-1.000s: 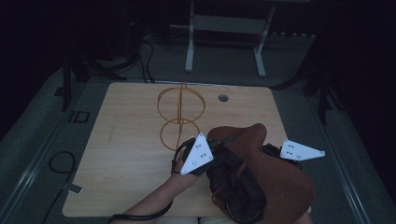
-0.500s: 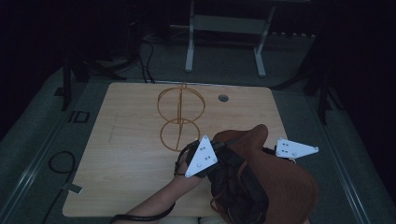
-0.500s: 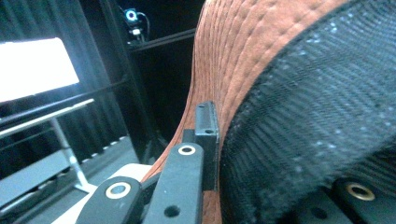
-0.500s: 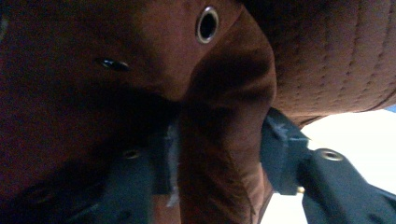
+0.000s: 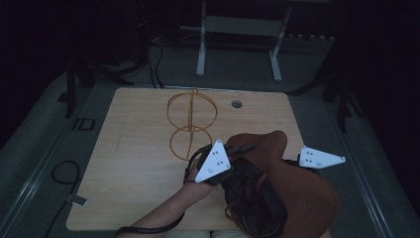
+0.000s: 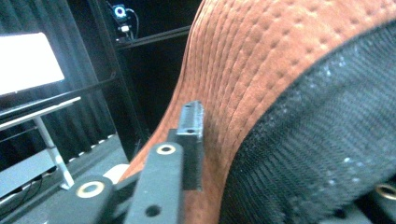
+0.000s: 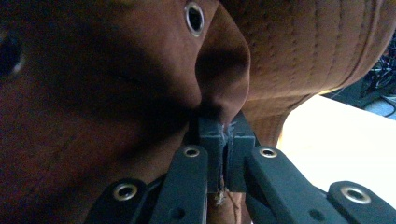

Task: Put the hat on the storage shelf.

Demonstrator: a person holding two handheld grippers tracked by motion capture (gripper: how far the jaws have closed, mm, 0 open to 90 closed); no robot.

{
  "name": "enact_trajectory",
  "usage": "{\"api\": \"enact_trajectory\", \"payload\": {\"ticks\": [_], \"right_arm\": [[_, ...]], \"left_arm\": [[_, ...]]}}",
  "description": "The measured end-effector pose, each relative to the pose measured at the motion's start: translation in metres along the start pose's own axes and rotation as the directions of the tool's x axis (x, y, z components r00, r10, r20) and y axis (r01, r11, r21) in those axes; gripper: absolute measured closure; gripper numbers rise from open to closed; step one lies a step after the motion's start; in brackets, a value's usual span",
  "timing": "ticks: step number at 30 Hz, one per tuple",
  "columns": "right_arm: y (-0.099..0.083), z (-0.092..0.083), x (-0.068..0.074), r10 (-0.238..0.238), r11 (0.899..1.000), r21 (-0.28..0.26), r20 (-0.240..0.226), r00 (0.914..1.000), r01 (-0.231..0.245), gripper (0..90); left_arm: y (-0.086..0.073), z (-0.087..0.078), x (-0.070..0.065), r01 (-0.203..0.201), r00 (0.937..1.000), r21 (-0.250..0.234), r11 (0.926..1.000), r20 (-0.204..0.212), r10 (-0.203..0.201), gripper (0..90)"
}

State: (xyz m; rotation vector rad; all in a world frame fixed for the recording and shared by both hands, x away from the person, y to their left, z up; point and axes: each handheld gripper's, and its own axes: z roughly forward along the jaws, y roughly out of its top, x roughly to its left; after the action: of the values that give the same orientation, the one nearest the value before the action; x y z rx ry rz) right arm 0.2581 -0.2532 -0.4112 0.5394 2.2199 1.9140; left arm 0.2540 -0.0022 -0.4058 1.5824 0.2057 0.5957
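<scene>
A brown stitched hat [image 5: 302, 193] with a black mesh lining [image 5: 250, 198] is held over the near right part of the table. My left gripper [image 5: 236, 150] is shut on its brim [image 6: 261, 70]; one finger [image 6: 192, 122] lies against the brown outside and the other is hidden behind the brim. My right gripper [image 7: 226, 135] is shut on a pinched fold of the hat's brown cloth [image 7: 140, 93], below a metal eyelet [image 7: 194, 16]. In the high view the right gripper [image 5: 296, 161] sits at the hat's right side. A gold wire stand [image 5: 190, 121] rises just beyond the hat.
The wooden table [image 5: 133, 163] has a round cable hole [image 5: 236, 104] near its far edge. A white metal frame [image 5: 237, 29] stands on the floor beyond it. Cables lie on the floor at the left [image 5: 64, 173].
Both grippers keep their hold on the hat. The left one has edged right and slightly away from me; the right one dipped left and came back. The brim peak sits a little farther right.
</scene>
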Motion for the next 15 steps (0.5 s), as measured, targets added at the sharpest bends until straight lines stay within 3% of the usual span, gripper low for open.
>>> {"api": "enact_trajectory", "payload": {"ticks": [1, 8, 11, 15], "right_arm": [[0.002, -0.002, 0.000, -0.003, 1.000, -0.009, 0.006, 1.0000, 0.003, 88.0], [0.012, -0.019, -0.007, 0.020, 0.996, -0.085, 0.010, 0.9997, -0.019, 88.1], [0.018, -0.027, -0.011, 0.019, 0.995, -0.102, 0.064, 0.9977, -0.012, 88.0], [0.025, -0.035, -0.019, 0.015, 0.993, -0.117, 0.129, 0.9915, 0.000, 88.0]], "left_arm": [[0.001, -0.001, 0.001, 0.006, 1.0000, -0.003, 1.0000, 0.000, -0.006, 64.8], [0.000, -0.010, 0.007, 0.024, 0.9995, 0.021, 0.9995, -0.021, -0.023, 59.0], [-0.007, -0.016, 0.009, 0.028, 0.9991, 0.042, 0.9987, -0.034, -0.026, 57.3], [-0.020, -0.027, 0.015, 0.065, 0.9968, 0.077, 0.9949, -0.052, -0.061, 55.3]]}}
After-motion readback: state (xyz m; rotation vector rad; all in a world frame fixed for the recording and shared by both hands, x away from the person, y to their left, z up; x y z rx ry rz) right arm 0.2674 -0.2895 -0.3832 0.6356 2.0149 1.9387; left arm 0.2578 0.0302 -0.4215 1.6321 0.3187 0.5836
